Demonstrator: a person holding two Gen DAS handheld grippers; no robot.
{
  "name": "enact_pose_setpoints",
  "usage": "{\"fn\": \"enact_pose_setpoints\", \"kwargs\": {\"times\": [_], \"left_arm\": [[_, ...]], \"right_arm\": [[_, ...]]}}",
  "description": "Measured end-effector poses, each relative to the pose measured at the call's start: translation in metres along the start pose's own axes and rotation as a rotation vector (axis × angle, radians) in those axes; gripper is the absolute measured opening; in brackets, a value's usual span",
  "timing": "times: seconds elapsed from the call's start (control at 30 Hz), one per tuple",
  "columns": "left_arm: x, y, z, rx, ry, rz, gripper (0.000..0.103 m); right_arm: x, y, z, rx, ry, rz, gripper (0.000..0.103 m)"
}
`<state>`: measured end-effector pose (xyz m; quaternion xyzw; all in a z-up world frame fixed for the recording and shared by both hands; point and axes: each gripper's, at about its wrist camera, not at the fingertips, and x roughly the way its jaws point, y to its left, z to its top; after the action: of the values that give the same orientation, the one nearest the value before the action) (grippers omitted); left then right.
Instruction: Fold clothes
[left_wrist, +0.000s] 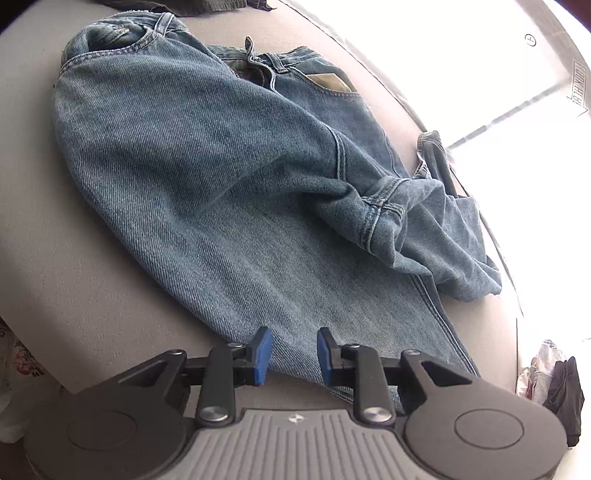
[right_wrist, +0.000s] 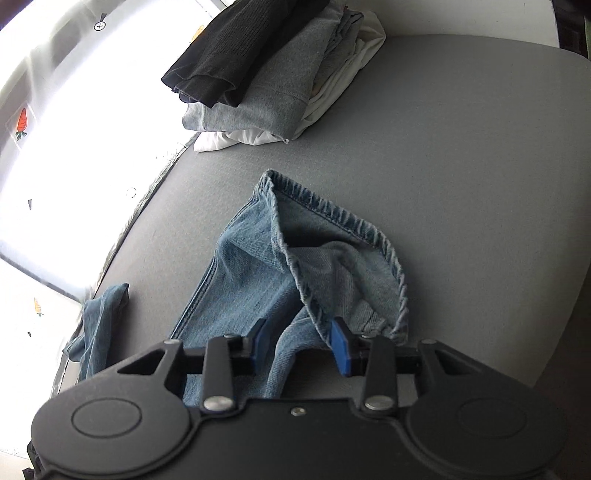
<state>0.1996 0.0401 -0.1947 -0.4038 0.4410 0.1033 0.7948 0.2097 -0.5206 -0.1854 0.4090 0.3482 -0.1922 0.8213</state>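
Note:
A pair of blue jeans lies crumpled on the grey table, waistband at the far end and one leg folded across the other. My left gripper is open, its blue pads just above the near leg, holding nothing. In the right wrist view a jeans leg ends in an open hem. My right gripper is open, with its blue pads on either side of a fold of that leg.
A stack of folded clothes, black on grey on white, stands at the table's far edge. A dark garment lies beyond the waistband. More clothes lie off the table's right side. A bright window fills the background.

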Motion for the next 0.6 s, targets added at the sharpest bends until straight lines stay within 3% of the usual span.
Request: {"fn": "enact_pose_setpoints", "kwargs": {"times": [0.13, 0.3, 0.6], "left_arm": [[-0.002, 0.001, -0.013, -0.017, 0.041, -0.049, 0.027], [0.005, 0.001, -0.019, -0.018, 0.084, -0.040, 0.027], [0.016, -0.010, -0.015, 0.030, 0.029, 0.047, 0.029]], "right_arm": [[0.002, -0.004, -0.007, 0.019, 0.065, 0.038, 0.037], [0.013, -0.007, -0.020, 0.040, 0.157, 0.053, 0.037], [0.022, -0.001, -0.016, 0.006, 0.150, 0.036, 0.036]]}}
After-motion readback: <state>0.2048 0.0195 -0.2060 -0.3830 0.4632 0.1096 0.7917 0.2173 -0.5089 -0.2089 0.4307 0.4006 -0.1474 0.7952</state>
